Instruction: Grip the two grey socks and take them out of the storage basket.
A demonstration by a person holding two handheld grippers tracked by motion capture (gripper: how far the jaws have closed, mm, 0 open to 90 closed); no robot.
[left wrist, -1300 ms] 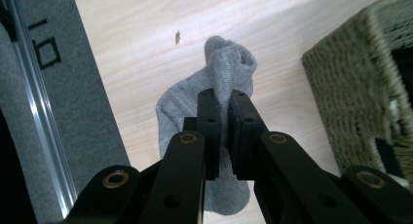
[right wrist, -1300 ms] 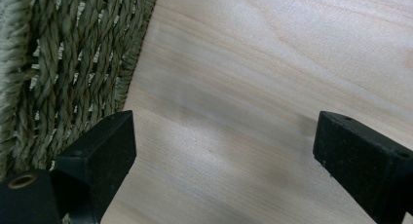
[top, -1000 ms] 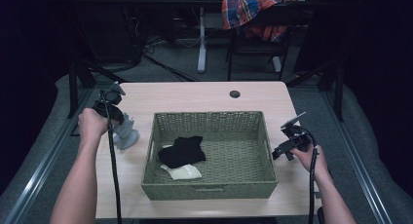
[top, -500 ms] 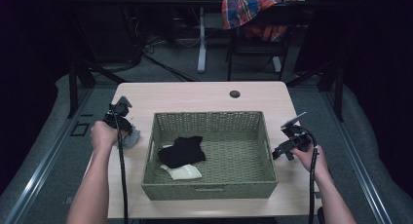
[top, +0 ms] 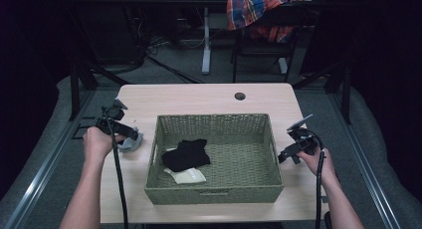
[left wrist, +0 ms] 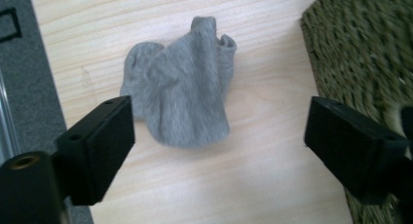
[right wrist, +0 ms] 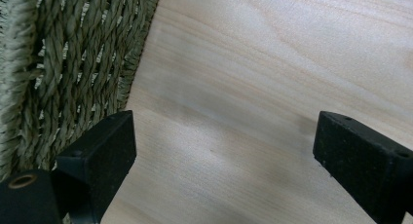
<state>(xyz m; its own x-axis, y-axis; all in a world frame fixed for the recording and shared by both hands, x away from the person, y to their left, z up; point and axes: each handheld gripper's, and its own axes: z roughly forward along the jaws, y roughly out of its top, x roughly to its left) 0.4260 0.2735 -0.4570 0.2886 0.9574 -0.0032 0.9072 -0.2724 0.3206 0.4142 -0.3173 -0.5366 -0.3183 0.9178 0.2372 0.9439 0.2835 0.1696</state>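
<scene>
Moved: your left gripper (top: 130, 134) has come down from beside the crumpled grey fabric sock (left wrist: 182, 95) to sit right over it, and the sock has dropped from a bunched-up heap to lying on the light wooden table (top: 199, 97); your right gripper (top: 284, 156) has kept its place.
Socks: three in all. One grey on the table just left of the rectangular green woven basket (top: 214, 123), one black sock (top: 186, 154) and one white sock (top: 189, 176) inside the basket, the black one partly over the white.
Baskets: one, in the middle of the table.
Grippers: two, one in each of your hands.
Left gripper: your jaws have just been opening and now stand wide apart; the grey sock lies on the wood ahead of them, free of both pads.
Right gripper: your jaws stand wide apart over bare wood, holding nothing, just beside the basket's right wall.
</scene>
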